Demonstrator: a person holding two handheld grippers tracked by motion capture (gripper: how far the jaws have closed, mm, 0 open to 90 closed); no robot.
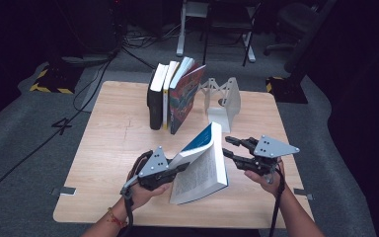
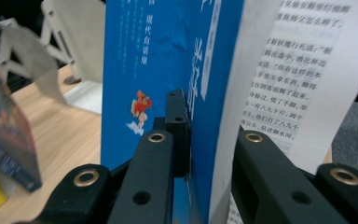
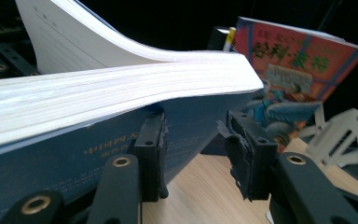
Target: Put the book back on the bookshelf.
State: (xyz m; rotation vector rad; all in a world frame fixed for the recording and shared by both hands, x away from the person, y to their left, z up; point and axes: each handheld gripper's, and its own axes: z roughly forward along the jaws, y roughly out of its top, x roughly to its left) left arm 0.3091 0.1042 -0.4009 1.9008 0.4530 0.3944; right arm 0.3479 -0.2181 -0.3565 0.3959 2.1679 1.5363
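Note:
A thick book with a blue cover [image 1: 200, 165] is propped half open above the near middle of the wooden table [image 1: 113, 148], its pages facing the person. My left gripper [image 1: 180, 168] comes in from the left and is shut on it. In the left gripper view the jaws [image 2: 209, 126] pinch the blue cover [image 2: 158, 56] and a printed page. My right gripper [image 1: 227, 147] hangs just right of the book with its jaws apart. In the right gripper view the book's page block [image 3: 98, 88] bulges over the left jaw, and bare table shows between the fingers [image 3: 193, 128].
Several books [image 1: 170, 96] stand in a row at the table's far middle, a colourful one [image 3: 303, 70] leaning at the right end. A white folding bookend [image 1: 222, 101] stands beside them. Cables and chair legs lie on the floor beyond.

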